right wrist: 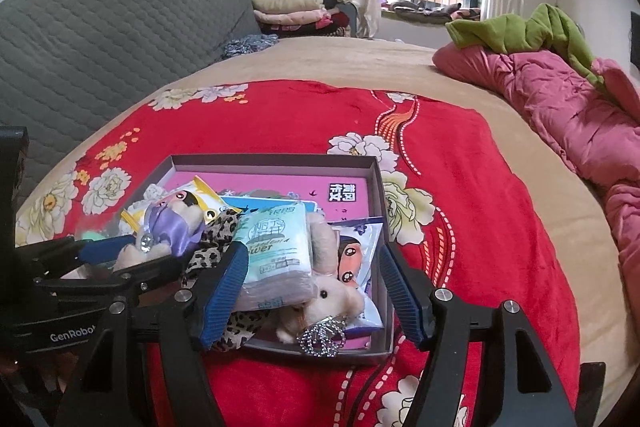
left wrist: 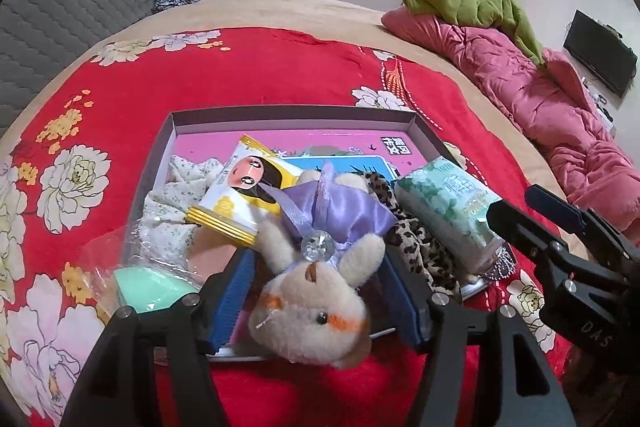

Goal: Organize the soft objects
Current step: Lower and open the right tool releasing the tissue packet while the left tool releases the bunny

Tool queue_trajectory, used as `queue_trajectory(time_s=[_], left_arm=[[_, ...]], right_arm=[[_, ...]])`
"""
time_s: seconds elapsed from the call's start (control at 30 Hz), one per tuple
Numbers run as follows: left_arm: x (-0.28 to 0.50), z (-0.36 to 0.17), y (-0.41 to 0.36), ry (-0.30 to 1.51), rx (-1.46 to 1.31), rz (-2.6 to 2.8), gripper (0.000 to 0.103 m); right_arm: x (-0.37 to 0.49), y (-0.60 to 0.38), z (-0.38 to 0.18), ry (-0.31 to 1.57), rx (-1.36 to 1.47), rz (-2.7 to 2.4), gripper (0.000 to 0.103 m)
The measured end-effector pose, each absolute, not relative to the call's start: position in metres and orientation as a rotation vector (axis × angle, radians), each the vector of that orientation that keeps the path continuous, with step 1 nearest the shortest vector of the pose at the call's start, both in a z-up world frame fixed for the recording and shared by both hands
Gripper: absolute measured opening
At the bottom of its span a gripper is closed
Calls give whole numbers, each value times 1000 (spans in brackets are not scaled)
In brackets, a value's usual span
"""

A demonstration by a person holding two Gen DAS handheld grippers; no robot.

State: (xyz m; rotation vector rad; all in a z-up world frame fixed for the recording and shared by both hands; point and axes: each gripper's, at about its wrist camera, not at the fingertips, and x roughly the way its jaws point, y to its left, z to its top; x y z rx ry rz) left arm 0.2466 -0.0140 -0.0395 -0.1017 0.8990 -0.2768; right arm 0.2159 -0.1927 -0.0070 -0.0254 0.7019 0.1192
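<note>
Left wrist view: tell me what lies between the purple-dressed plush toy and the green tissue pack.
In the left wrist view, a leopard-print cloth lies between the plush toy and the tissue pack, inside the box.

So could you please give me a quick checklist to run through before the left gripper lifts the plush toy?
1. Left gripper straddles the plush toy: ok.
2. Jaws closed on the toy: not ok, gaps show on both sides.
3. Toy free of the yellow packet: cannot tell, the packet overlaps its dress.
4. Right gripper clear of the left one's path: ok, it is open over the tissue pack.
5. Box flat on the red blanket: ok.
</note>
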Motion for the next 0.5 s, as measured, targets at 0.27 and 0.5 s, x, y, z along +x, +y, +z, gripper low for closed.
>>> queue_trajectory(time_s=[0.27,0.5], left_arm=[[243,-32,-11,873,-90,-259,65],[234,-22,-9,840,-64,-227,65]], right_arm=[[214,-193,-6,694,-22,112,70],[202,-190,-2,687,-35,116,74]])
